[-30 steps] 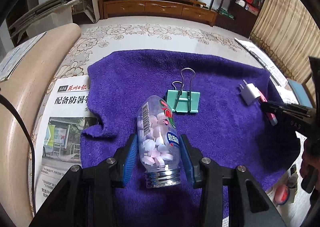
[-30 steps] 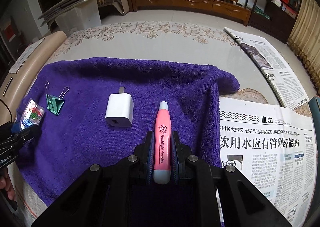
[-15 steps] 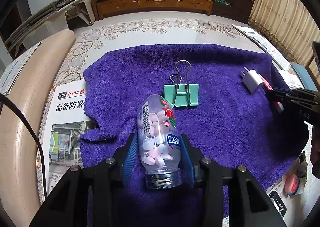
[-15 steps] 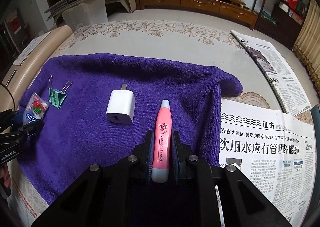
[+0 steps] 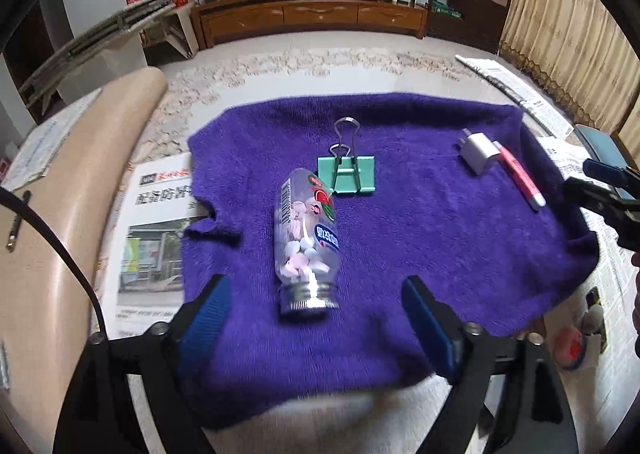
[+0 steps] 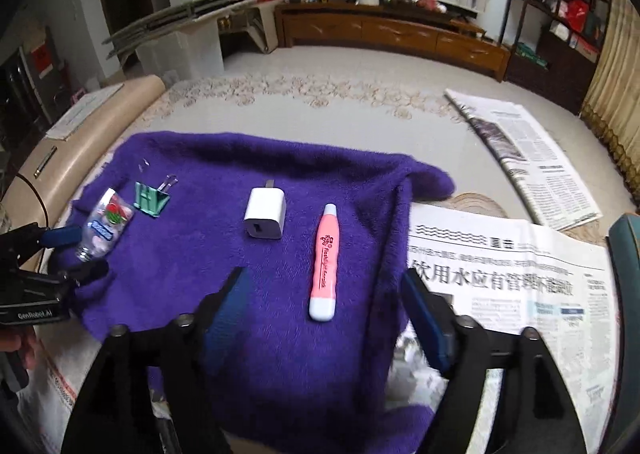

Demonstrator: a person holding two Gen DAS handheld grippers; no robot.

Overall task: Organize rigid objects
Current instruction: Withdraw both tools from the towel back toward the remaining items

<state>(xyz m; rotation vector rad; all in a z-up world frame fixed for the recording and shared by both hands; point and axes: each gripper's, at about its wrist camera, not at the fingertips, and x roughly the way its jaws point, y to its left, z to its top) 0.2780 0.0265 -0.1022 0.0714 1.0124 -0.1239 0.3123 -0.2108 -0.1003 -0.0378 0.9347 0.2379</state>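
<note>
Between your left gripper's blue-padded fingers, spread wide apart, the clear plastic tablet bottle with the silver screw cap lies free on its side on the purple terry towel, cap toward you, touching neither pad. Just beyond its far end sits the mint-green binder clip with wire handles, close to the bottle; whether they touch you cannot tell.

Your right gripper is released as well, its fingers parted with a clear gap on either side of the pink pen-shaped flashlight with white ends, which lies lengthwise on the towel pointing away from you. To its left, apart from it, the white square USB charger block rests with its port facing you. Farther left, near the towel's edge, you can see the bottle and clip beside your other gripper.

Printed newspaper sheets lie right of the towel on the floral tablecloth.
</note>
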